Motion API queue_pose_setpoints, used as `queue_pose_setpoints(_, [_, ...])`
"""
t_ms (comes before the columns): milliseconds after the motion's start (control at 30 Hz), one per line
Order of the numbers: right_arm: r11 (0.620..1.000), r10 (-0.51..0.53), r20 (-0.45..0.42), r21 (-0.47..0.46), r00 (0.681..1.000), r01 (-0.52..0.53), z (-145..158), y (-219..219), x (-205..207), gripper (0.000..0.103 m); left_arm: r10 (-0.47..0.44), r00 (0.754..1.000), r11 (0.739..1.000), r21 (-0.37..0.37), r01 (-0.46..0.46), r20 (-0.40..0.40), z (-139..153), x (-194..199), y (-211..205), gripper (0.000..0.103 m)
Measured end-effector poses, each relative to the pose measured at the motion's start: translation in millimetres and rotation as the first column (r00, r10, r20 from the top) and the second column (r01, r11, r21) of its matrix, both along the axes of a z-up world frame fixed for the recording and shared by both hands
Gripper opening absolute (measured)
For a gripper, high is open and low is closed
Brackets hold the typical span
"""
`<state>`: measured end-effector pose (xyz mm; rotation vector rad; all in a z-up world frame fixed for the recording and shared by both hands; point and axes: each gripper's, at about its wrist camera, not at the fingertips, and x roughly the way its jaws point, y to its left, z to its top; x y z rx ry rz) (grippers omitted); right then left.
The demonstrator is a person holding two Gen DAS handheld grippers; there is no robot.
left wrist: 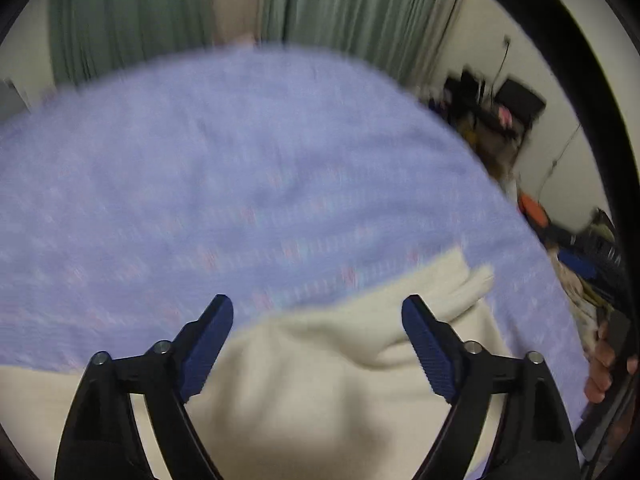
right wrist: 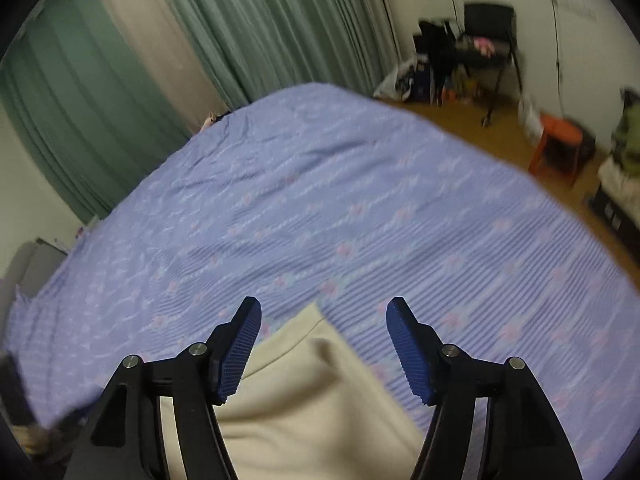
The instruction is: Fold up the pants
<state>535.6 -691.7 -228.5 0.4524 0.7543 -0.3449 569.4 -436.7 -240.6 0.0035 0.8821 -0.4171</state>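
Cream pants lie on a bed with a lilac patterned cover. In the left wrist view my left gripper hangs open just above them, its blue pads wide apart, with nothing pinched; a cream corner sticks out to the right past the right pad. In the right wrist view my right gripper is also open, over a corner of the pants that points away from me. Neither pad presses on the cloth. The near part of the pants is hidden under both grippers.
Green curtains hang behind the bed. A black chair, bags and an orange stool stand on the wooden floor to the right. A hand shows at the right edge of the left wrist view.
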Motion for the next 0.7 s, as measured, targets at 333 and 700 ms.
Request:
queue_pose_setpoints(333, [0.991,0.086,-0.048,-0.096,0.995,-0.090,12,5,-69,0.066,-0.127,0.984,0.987,0.109,0.114,0.121,43,-79,-1,0.087])
queue_pose_setpoints(700, [0.946,0.291,-0.173,-0.095,0.941,-0.310,24,90,-190,0.075,0.013,1.000,0.994,0.112,-0.014,0.009,42,-222,57,0.087])
